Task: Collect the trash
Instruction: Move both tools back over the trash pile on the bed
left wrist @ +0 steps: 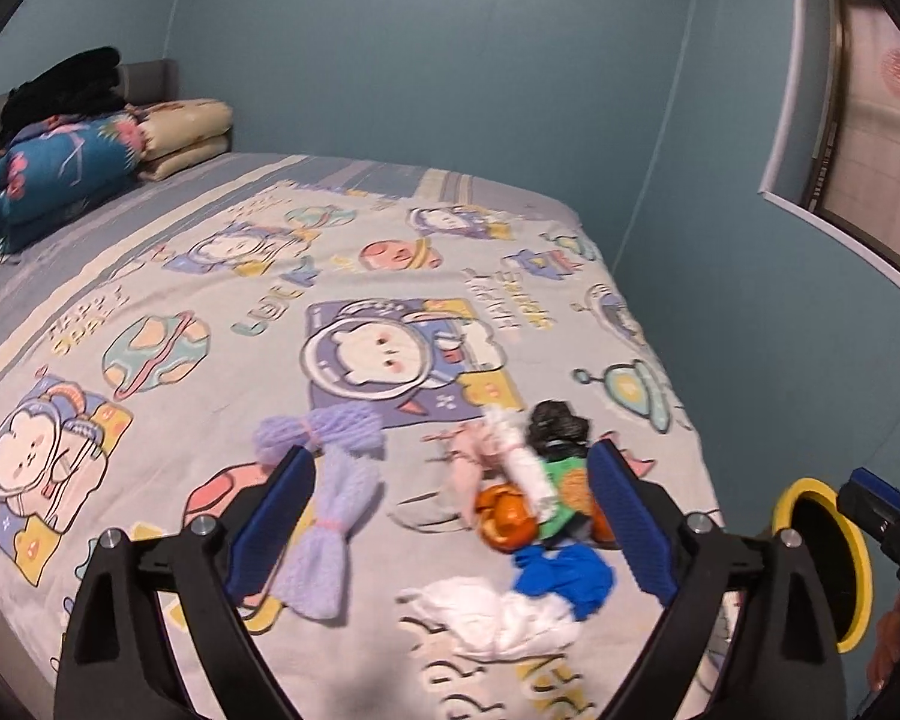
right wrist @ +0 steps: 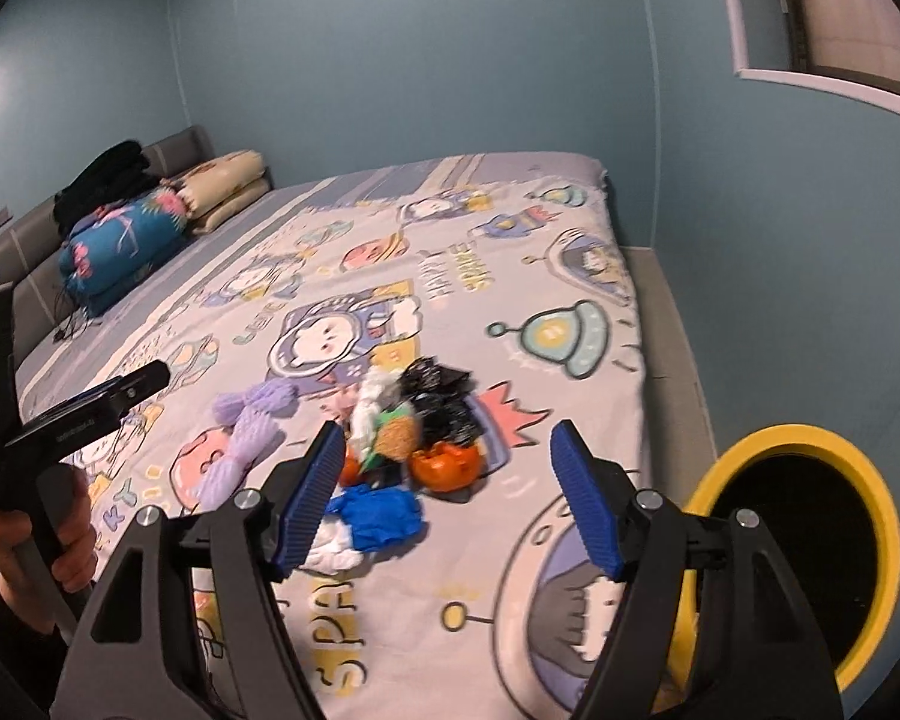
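On the cartoon-print bedspread (left wrist: pixel 150 276), near the yellow-rimmed black bin (right wrist: pixel 810 546) beside its edge, a heap of crumpled trash (right wrist: pixel 414 438), above it left gripper (left wrist: pixel 450 516) and right gripper (right wrist: pixel 444 492), fingers spread, pinching nothing

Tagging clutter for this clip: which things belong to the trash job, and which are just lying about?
Job:
crumpled white tissue
crumpled blue plastic glove
orange peel
crumpled black plastic bag
purple foam net sleeves
yellow-rimmed black bin

Lying about:
folded blue floral quilt
folded beige blanket
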### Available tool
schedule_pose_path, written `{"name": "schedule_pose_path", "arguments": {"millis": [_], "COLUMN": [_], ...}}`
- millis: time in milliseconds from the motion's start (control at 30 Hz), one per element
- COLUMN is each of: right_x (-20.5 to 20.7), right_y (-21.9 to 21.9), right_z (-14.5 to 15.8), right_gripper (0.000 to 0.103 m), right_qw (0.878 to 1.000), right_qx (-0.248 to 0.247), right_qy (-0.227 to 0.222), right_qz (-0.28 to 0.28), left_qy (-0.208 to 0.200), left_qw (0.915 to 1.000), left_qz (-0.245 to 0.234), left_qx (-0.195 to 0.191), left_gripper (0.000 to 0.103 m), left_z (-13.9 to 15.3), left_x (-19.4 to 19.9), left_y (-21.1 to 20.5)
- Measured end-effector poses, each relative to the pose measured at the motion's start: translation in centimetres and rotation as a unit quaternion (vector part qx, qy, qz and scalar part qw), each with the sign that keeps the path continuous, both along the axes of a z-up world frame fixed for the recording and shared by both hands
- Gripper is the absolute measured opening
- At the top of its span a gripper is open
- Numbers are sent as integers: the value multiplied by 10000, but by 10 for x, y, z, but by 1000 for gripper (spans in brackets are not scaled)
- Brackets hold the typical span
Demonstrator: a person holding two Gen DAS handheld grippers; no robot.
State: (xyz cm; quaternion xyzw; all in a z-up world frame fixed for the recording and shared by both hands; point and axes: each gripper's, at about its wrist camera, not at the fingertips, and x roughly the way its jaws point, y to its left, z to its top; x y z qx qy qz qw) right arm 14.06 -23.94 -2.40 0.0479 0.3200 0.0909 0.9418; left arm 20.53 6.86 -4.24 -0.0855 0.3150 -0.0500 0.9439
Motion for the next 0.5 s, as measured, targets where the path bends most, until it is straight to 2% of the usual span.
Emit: {"name": "schedule_pose_path", "arguments": {"millis": [300, 500], "right_x": [18, 36], "right_y": [52, 74], "right_z": [-47, -82], "right_gripper": [67, 67], "right_qw": [9975, 9948], "right_qx": [-199, -322], "right_qy": [402, 662], "right_qz": [545, 703], "left_qy": [400, 559], "left_qw": [9980, 9958], "left_qz": [480, 710], "left_qx": [-124, -163], "left_gripper": [89, 89], "left_z": [-52, -80], "left_x": [20, 33], "left_y": [42, 58]}}
